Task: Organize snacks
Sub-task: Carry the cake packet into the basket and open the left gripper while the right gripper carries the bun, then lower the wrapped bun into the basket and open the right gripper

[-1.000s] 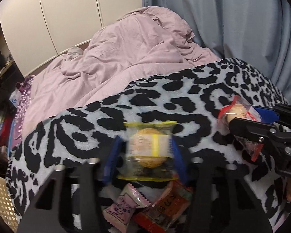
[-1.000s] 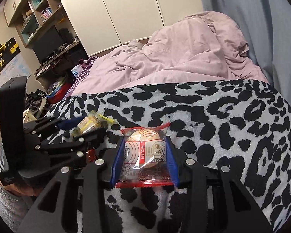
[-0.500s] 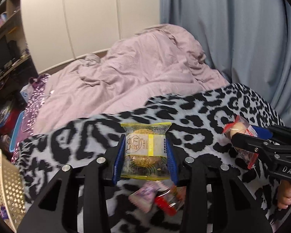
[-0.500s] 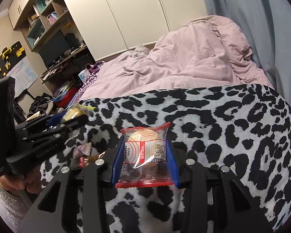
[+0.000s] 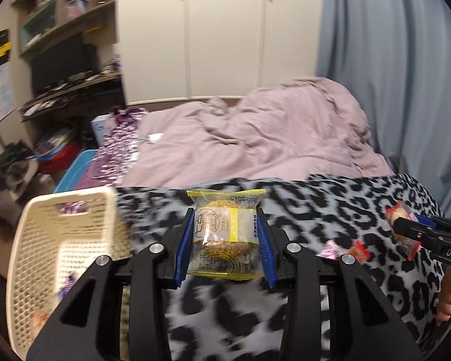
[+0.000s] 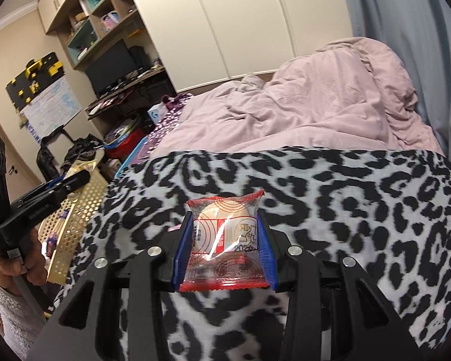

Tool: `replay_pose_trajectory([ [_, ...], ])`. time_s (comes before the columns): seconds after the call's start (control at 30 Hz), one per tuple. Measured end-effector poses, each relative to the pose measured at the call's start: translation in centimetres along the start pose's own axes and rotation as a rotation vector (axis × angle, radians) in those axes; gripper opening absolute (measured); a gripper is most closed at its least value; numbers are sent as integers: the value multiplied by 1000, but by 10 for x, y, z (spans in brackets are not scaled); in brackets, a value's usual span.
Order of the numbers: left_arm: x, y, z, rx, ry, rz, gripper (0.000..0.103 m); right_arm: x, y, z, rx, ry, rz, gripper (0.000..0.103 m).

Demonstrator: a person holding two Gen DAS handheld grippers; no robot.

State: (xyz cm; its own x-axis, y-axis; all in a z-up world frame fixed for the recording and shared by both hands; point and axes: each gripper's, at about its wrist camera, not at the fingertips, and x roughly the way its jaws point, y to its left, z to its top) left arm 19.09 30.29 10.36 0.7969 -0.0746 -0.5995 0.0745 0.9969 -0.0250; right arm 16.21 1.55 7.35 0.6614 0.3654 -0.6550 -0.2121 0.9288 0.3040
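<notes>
Yellow-wrapped snack cake (image 5: 225,234) pinched betw. blue pads of left hand-held gripper (image 5: 225,240), held above leopard-print blanket (image 5: 330,207), just right of cream perforated basket (image 5: 66,258). Right hand-held gripper (image 6: 225,249) clamps red-wrapped snack cake (image 6: 225,240) over same blanket. Two small snack packets (image 5: 345,248) lie on blanket betw. grippers. Pink duvet (image 6: 300,111) behind.

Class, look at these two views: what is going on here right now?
A person is sorting snacks on a leopard-print blanket, a gripper in each hand. The left gripper is shut on a yellow-wrapped cake, near a cream basket at the bed's edge. The right gripper is shut on a red-wrapped cake. Two small packets lie loose on the blanket.
</notes>
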Motion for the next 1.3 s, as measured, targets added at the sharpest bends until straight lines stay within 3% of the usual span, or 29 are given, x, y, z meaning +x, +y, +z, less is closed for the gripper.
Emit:
replay_pose_trajectory([
  [0.23,-32,81,-18,-98,-12,130,40,9,38,-3,-57,23,43,40],
  [0.53,-42,155,-48,-209,30,234,42,22,81,-6,-118,51,80,40],
  [0.6,-44,162,-52,-229,30,244,49,25,92,-7,-131,57,87,40],
  [0.67,-47,171,-57,-248,24,256,66,27,99,-7,-143,63,95,40],
  [0.7,-49,174,-59,-255,18,263,68,28,104,-8,-150,66,99,40],
  [0.93,-62,195,-77,-315,-10,267,69,40,139,-10,-201,89,142,40],
  [1.07,-76,202,-91,-341,-42,304,86,48,166,-12,-237,105,177,40],
  [1.3,-104,206,-114,-381,-91,338,86,59,220,-16,-303,127,262,40],
])
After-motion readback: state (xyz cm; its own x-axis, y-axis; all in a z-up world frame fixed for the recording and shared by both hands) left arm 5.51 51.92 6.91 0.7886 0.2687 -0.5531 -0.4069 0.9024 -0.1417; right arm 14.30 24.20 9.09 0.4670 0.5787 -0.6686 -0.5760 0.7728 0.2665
